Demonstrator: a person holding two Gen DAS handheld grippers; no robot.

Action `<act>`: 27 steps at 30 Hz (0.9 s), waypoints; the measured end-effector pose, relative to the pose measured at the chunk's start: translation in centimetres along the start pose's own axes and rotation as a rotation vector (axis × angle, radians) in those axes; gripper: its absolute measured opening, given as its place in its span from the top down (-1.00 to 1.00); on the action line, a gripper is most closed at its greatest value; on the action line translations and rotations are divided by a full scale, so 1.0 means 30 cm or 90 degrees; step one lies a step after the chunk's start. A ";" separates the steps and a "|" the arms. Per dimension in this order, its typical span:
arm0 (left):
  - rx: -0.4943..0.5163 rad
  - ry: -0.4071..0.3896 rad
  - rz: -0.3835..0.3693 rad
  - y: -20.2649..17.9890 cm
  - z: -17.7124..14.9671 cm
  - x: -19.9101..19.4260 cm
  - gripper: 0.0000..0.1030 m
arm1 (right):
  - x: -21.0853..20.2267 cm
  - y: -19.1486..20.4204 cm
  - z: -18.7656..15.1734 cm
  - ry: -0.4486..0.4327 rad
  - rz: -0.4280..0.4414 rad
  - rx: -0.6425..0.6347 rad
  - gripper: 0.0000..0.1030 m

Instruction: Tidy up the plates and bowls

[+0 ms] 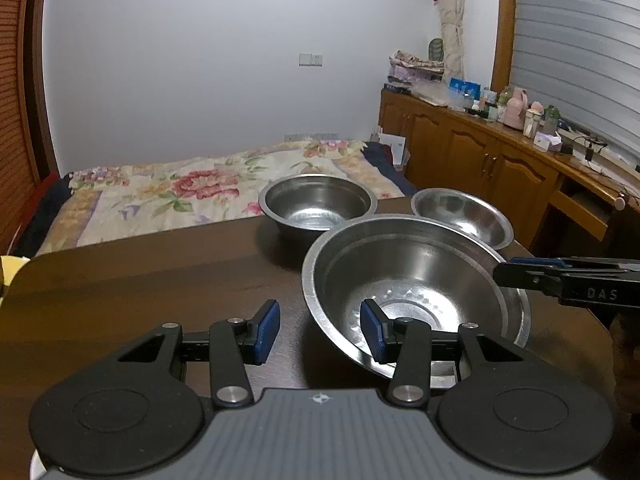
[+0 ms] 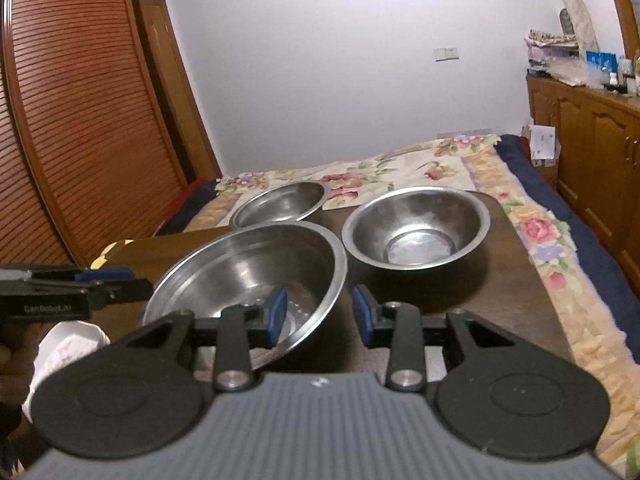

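Observation:
Three steel bowls stand on a dark wooden table (image 1: 140,280). The large bowl (image 1: 412,280) (image 2: 248,272) is nearest. A medium bowl (image 1: 318,202) (image 2: 416,224) and a smaller bowl (image 1: 464,214) (image 2: 280,202) stand behind it. My left gripper (image 1: 320,330) is open, its jaws straddling the large bowl's left rim without closing on it. My right gripper (image 2: 320,312) is open, straddling the same bowl's right rim. Each gripper shows at the edge of the other's view, the right one in the left wrist view (image 1: 568,280), the left one in the right wrist view (image 2: 72,288).
A bed with a floral blanket (image 1: 208,188) lies just beyond the table's far edge. Wooden cabinets (image 1: 480,152) with clutter on top run along the right wall. A louvred wooden wardrobe (image 2: 80,120) stands at the left. A white object (image 2: 68,348) lies by the table's near left.

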State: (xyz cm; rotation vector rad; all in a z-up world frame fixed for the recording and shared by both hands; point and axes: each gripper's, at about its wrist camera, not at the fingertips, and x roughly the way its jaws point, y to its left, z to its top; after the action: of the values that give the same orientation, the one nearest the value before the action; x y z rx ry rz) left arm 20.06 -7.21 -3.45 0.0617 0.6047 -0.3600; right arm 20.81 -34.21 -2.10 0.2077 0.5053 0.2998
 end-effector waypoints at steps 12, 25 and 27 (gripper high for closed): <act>-0.033 0.030 0.006 -0.009 0.011 0.068 0.17 | 0.070 -0.034 0.001 0.008 0.057 0.024 0.27; -0.037 0.058 0.026 -0.018 -0.001 0.112 0.51 | 0.082 -0.034 -0.004 0.009 0.115 0.038 0.26; -0.036 0.061 0.030 -0.017 -0.001 0.111 0.52 | 0.081 -0.028 -0.008 0.008 0.114 0.028 0.30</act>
State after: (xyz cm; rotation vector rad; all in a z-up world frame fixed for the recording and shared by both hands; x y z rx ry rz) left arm 22.40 -8.72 -5.34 0.0394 0.7061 -0.2957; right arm 22.91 -34.18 -3.60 0.2952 0.5067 0.4651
